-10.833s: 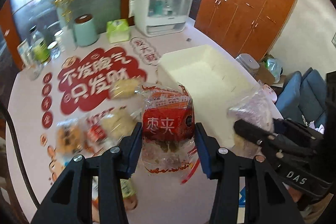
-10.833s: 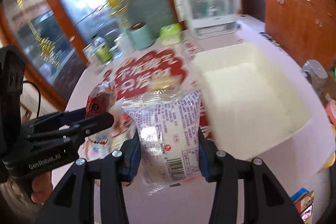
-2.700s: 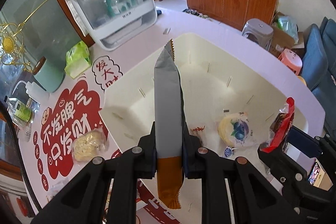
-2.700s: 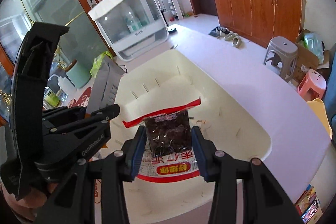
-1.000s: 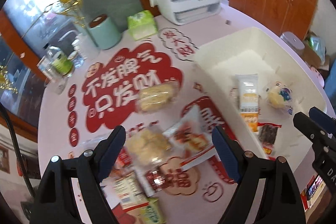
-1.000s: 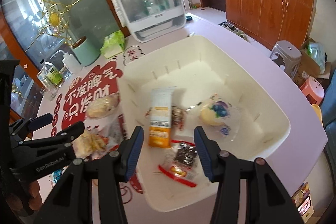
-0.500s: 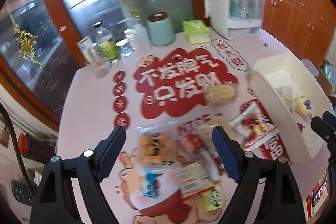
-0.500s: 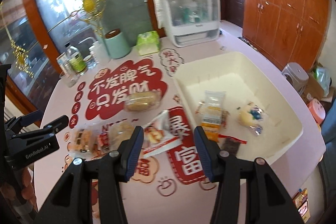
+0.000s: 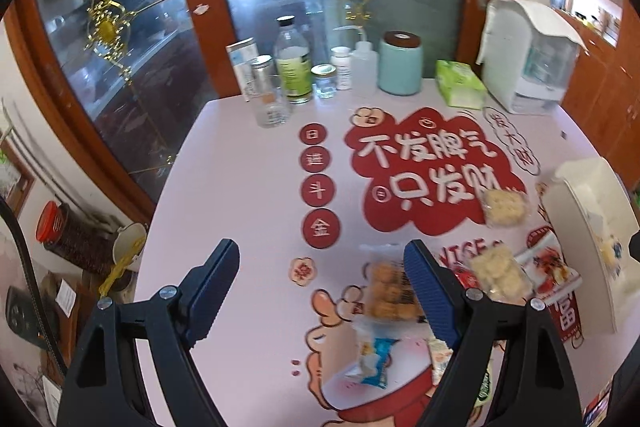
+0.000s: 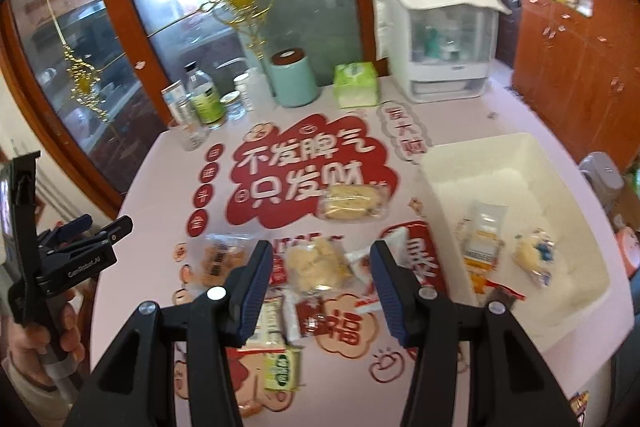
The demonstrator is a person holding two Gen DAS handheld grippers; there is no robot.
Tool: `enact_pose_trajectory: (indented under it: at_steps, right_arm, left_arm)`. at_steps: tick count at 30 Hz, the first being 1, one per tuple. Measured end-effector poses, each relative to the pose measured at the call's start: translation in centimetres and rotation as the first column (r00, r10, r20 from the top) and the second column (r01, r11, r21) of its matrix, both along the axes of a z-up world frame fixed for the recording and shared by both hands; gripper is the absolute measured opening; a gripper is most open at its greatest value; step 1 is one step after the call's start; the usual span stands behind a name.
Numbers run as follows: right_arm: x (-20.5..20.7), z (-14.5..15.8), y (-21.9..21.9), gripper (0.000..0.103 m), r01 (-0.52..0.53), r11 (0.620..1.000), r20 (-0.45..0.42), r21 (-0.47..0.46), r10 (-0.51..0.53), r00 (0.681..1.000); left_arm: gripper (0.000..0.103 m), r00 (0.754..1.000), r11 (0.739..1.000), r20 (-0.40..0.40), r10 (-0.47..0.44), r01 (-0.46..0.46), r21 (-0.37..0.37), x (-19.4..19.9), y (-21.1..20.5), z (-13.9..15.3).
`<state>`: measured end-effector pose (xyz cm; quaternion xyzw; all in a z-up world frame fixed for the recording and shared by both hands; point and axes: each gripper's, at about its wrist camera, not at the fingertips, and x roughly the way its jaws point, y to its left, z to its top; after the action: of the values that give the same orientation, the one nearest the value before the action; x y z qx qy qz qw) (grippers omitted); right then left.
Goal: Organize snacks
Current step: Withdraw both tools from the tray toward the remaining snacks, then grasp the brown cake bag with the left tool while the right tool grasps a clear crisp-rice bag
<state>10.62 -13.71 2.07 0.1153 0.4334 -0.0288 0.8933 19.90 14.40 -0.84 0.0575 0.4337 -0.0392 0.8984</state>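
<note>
Snack pile, near edge of the counter (image 10: 132, 195), ahead of and below both tools.

Left gripper (image 9: 320, 287): your fingers stand wide apart, nothing between the pads. The clear pack of small round biscuits (image 9: 390, 287) lies toward the right finger, partly hidden behind it, long axis running away from you. A blue-and-white wrapped sweet (image 9: 374, 355) lies nearer you, just below it.

Right gripper (image 10: 322, 279): your fingers are apart and empty. The clear pack of pale crackers (image 10: 316, 265) sits squarely in line between them, lower down on the counter, not touched. This hand is the better placed for it; I judge a straight drop would frame it. A red sachet (image 10: 310, 315) and a green-labelled packet (image 10: 284, 373) lie nearer you; a barcode biscuit pack (image 10: 218, 259) lies off the left finger.

White bin (image 10: 492, 155): to the right of the pile, already holding an orange-and-white sachet (image 10: 482, 247) and a blue-printed round cake (image 10: 534, 255).

Surface: pink counter with a large red printed decal (image 10: 308, 171); one wafer pack (image 10: 352, 207) lies on it, apart from the pile.

Room: bottles, a teal canister (image 10: 294, 77), tissue pack and white dispenser along the back; glass doors behind; wooden cupboards right.
</note>
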Motion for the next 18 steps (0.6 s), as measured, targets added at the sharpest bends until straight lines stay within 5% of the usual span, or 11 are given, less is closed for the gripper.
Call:
enact_pose_trajectory:
  at_steps: [9,18]
  right_arm:
    - [8.7,-3.2,-0.8,0.059,-0.124,0.986,-0.133,0.116,0.139,0.981]
    - [17.4,-8.6,-1.7,0.081,-0.25,0.967,-0.264,0.037,0.251,0.931]
  left_arm:
    - [0.084,0.986,0.998,-0.15,-0.068,0.065,-0.025,2.9,-1.8,-5.1]
    - [0.084,0.92,0.99,-0.365,-0.141,0.134,-0.045,4.3,-7.1,-13.1]
